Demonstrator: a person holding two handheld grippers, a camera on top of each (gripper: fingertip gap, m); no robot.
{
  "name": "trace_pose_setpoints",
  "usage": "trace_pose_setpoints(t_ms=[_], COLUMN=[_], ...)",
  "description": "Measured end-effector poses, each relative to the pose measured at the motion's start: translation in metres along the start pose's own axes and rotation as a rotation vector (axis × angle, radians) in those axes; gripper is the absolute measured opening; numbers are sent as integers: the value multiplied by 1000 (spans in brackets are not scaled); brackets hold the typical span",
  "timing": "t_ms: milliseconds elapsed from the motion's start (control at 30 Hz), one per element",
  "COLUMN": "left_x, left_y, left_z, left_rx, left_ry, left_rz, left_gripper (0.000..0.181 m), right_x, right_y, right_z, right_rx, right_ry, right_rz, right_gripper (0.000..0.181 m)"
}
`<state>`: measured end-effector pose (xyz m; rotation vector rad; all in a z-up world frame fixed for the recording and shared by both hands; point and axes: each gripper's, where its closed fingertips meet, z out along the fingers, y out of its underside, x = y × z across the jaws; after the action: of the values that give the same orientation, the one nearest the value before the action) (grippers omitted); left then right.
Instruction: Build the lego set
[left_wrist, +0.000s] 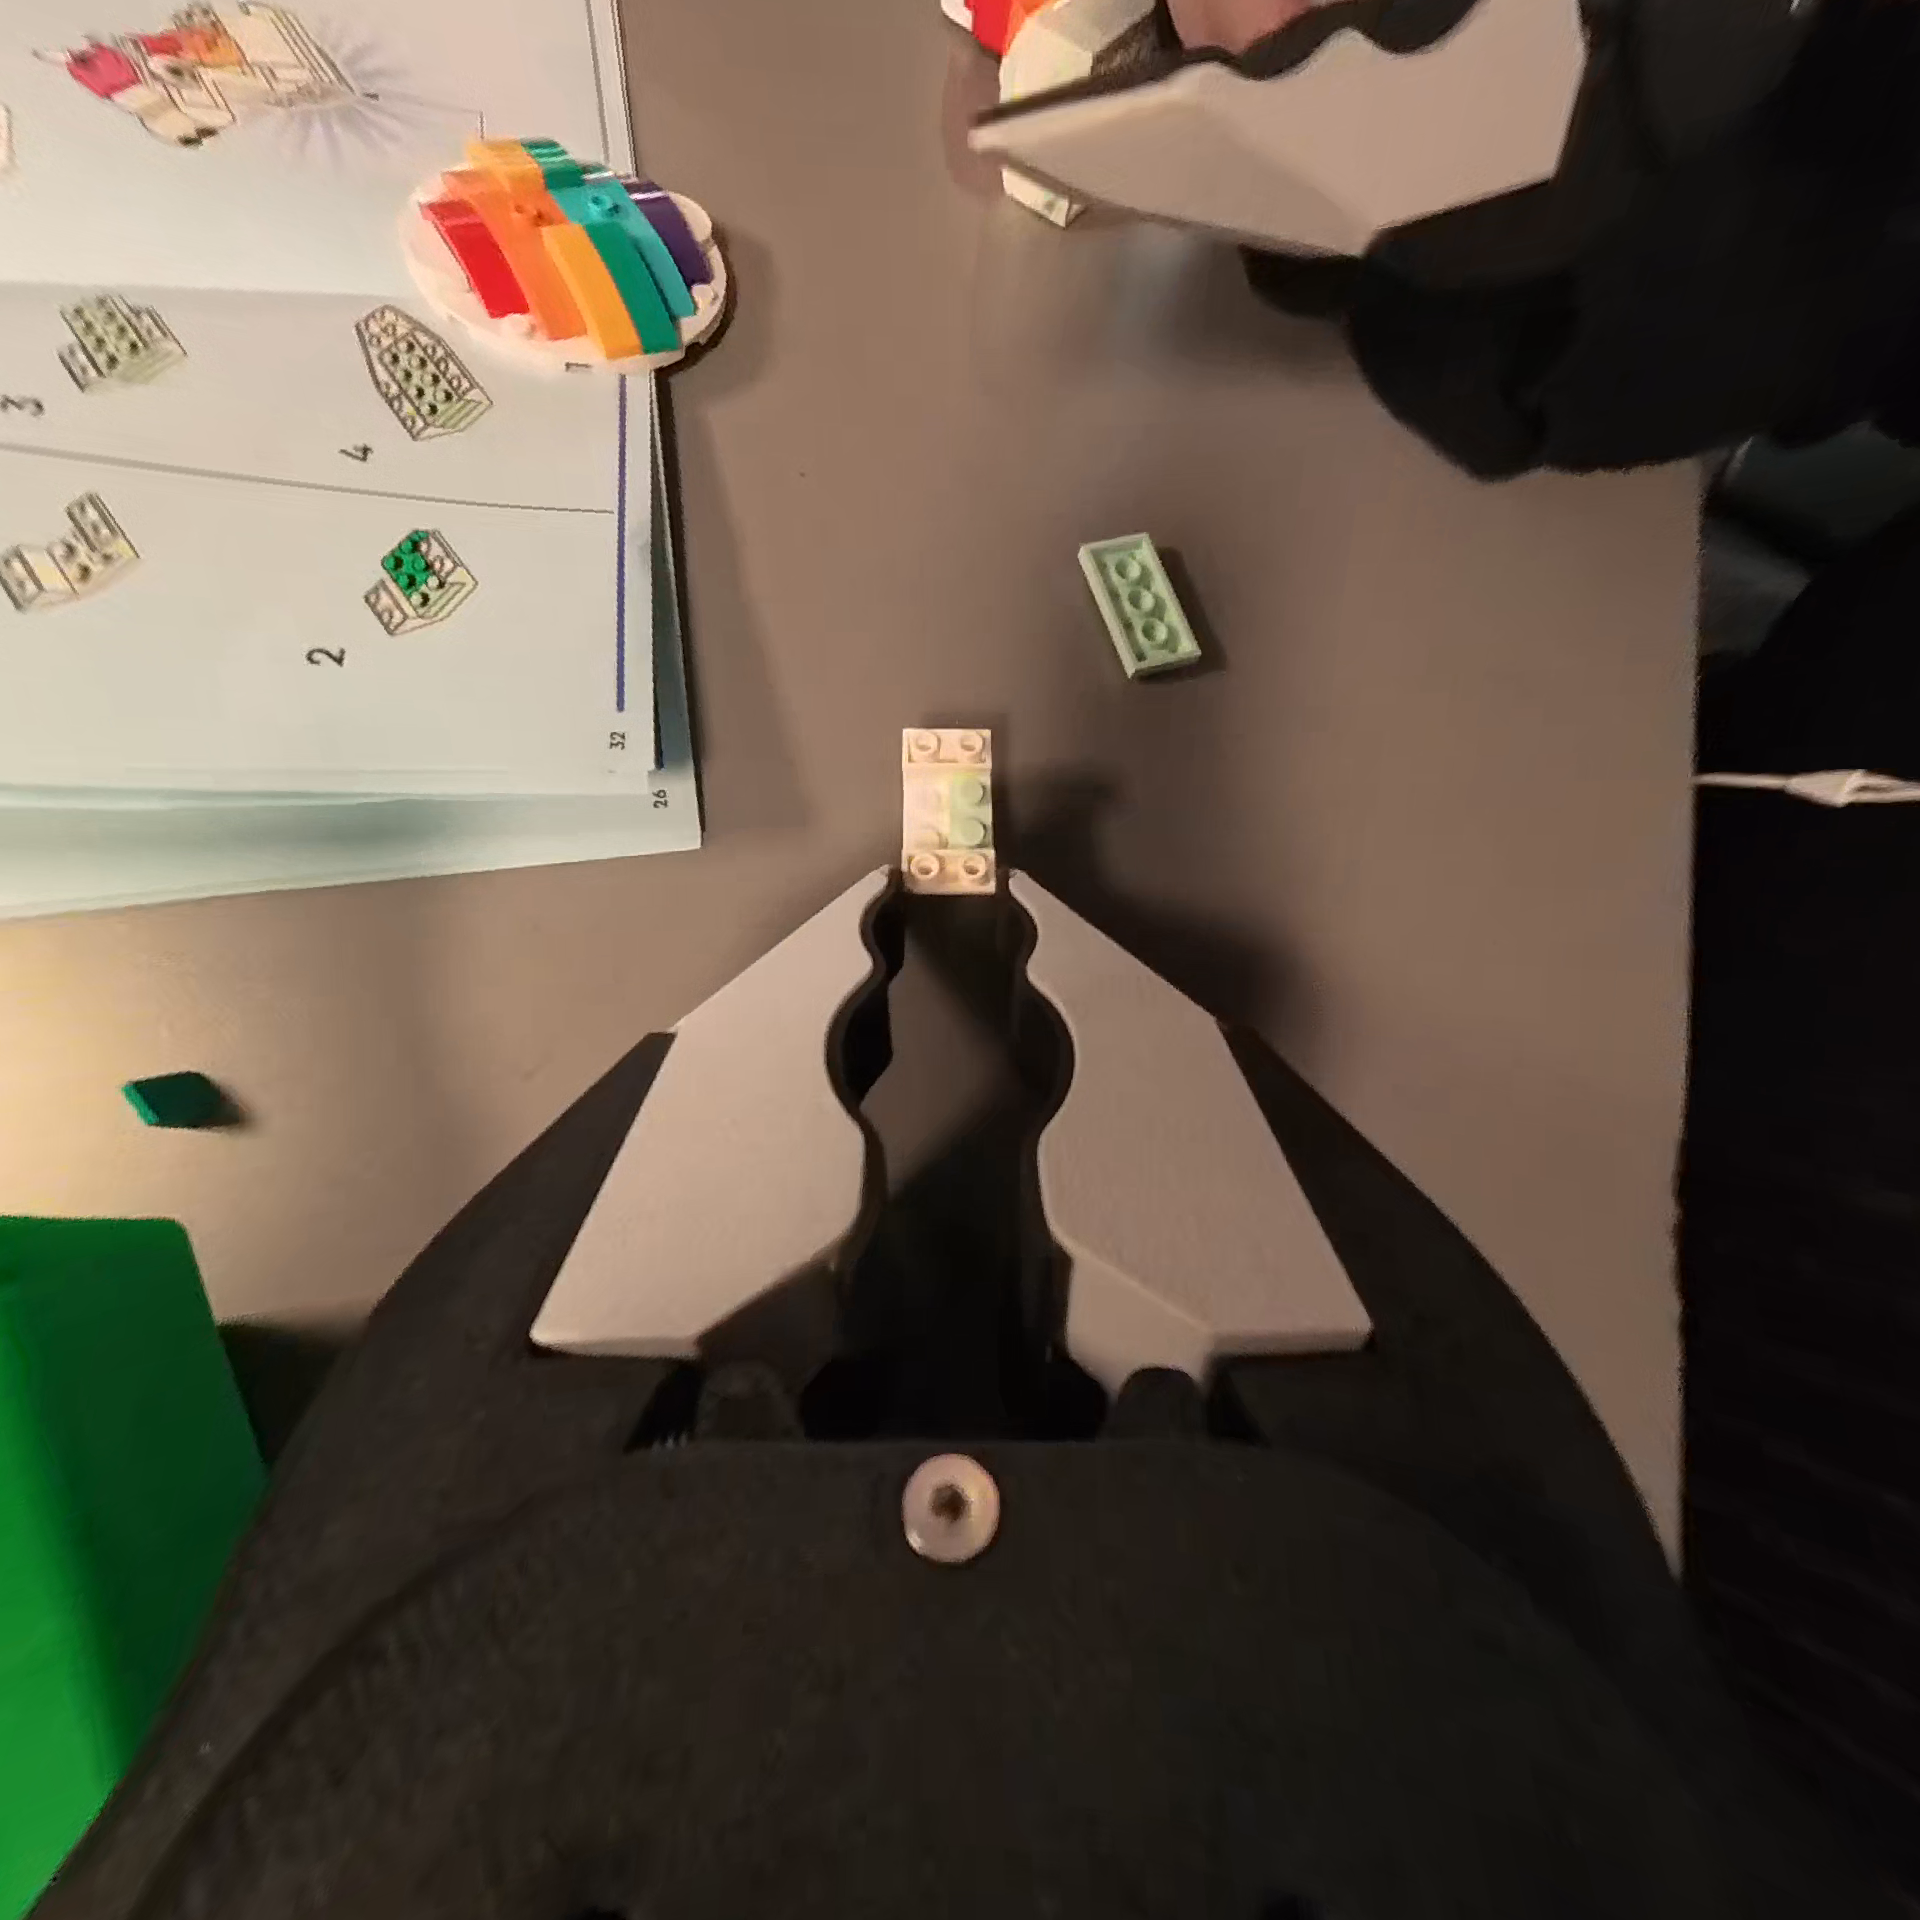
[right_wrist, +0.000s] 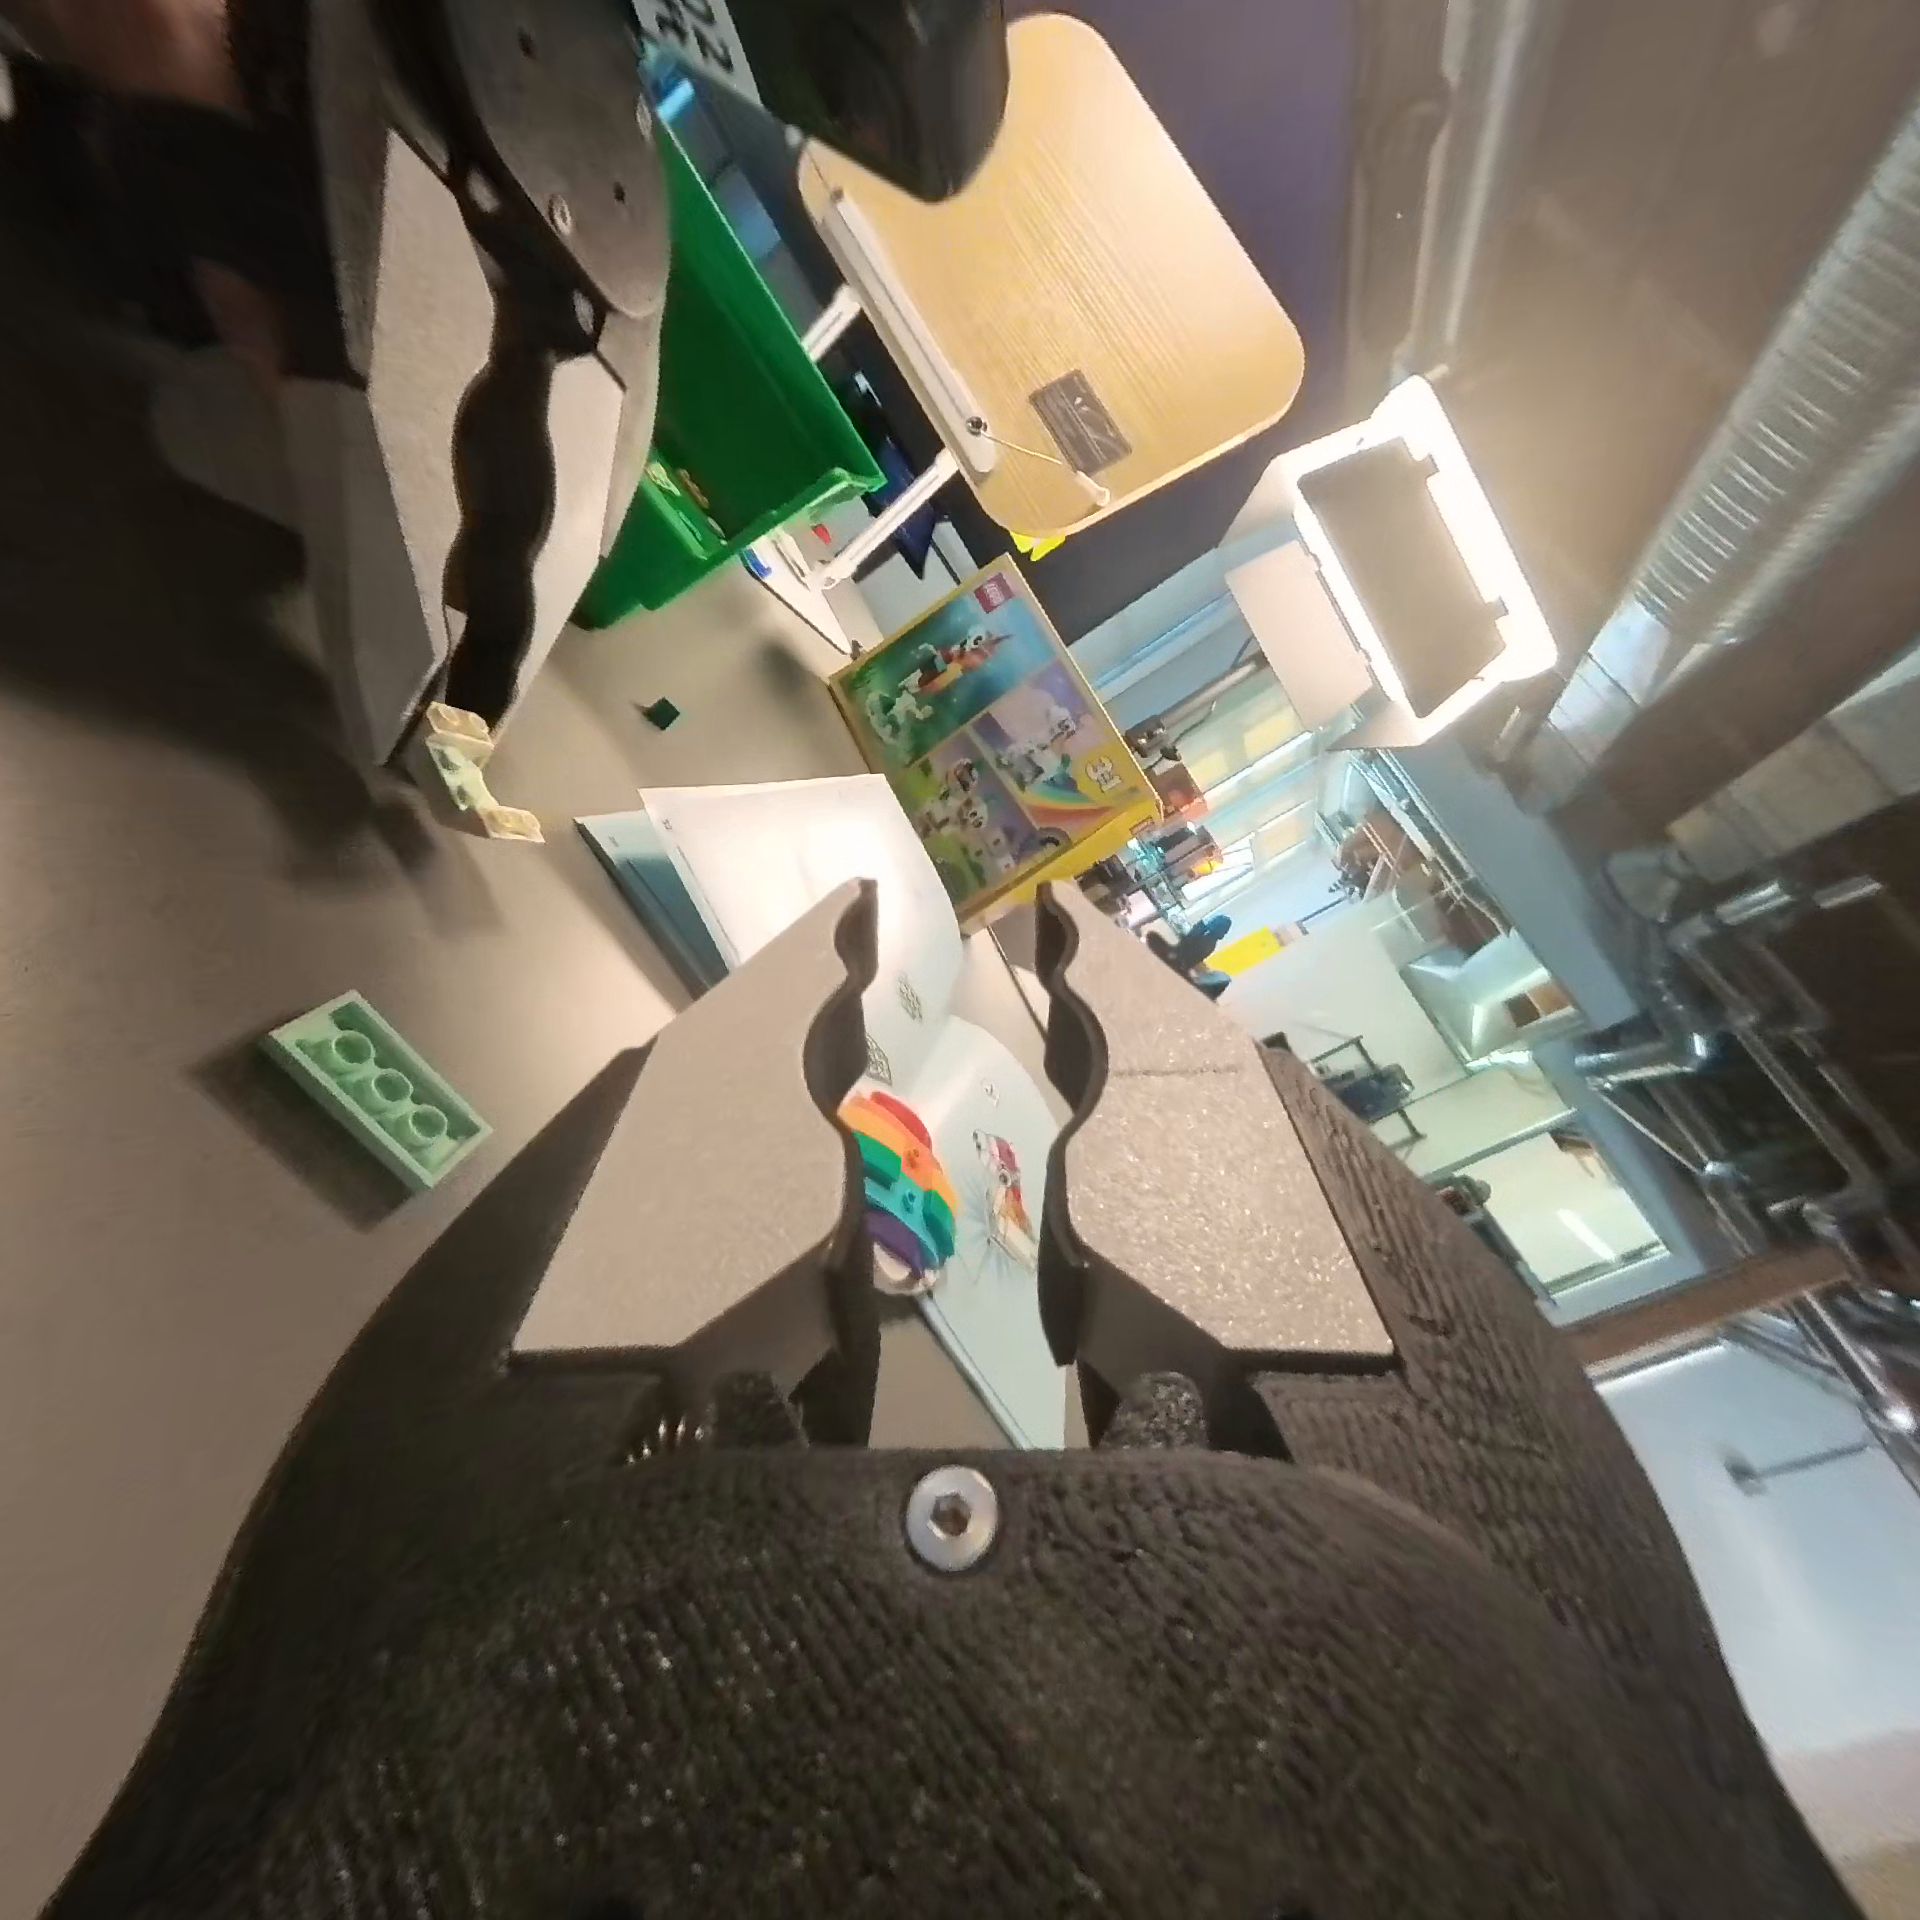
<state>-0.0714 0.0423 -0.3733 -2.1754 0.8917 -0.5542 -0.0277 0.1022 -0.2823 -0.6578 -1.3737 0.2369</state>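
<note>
My left gripper (left_wrist: 948, 881) is shut on the near end of a small white and pale green brick assembly (left_wrist: 948, 805), held just above the grey table. The assembly also shows in the right wrist view (right_wrist: 473, 774) at the tips of the left gripper. A pale green plate (left_wrist: 1141, 608) lies studs-down on the table to the right of it, and shows in the right wrist view (right_wrist: 376, 1089). My right gripper (right_wrist: 951, 899) is open and empty, raised and tilted; it shows at the top right of the left wrist view (left_wrist: 997, 125). A rainbow disc build (left_wrist: 566, 255) lies on the instruction booklet (left_wrist: 312, 499).
A dark green tile (left_wrist: 179, 1099) lies at the left on the table. A green bin (left_wrist: 94, 1507) stands at the lower left, also seen in the right wrist view (right_wrist: 727, 395). The set's box (right_wrist: 997, 748) stands beyond the booklet. White and red pieces (left_wrist: 1023, 31) lie at the top. Spacing between my two grippers at the tips: around 12 cm. From the left gripper's tips to the pale green plate (left_wrist: 1141, 608) is close to 7 cm. It is also in sight in the right wrist view (right_wrist: 372, 1084).
</note>
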Motion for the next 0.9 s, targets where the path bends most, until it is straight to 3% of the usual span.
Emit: trace_pose_setpoints(t_ms=[33,333,467,600,667,733,800,900], left_x=[0,5,18,39,42,40,28,-6], left_y=[0,-5,-22,-54,-57,-49,-38,-25], left_z=[0,4,-8,-50,-75,-95,-117,-175], left_rx=[1,29,124,330,401,382,331,326], left_ry=[-7,4,31,-53,-132,-204,-306,-552], left_rz=[8,17,47,123,131,103,46,-19], left_gripper=[15,27,33,36,36,39,56,59], right_x=[0,10,16,20,21,23,24,24], right_y=[0,-7,-13,-17,-18,-17,-18,-17], right_z=[0,-4,-7,-10,-11,-11,-11,-11], right_rx=[1,50,91,126,131,134,138,139], right_ry=[0,26,59,84,85,91,94,94], right_rz=[10,123,151,165,175,182,184,183], right_gripper=[29,28,27,28,27,27,27,27])
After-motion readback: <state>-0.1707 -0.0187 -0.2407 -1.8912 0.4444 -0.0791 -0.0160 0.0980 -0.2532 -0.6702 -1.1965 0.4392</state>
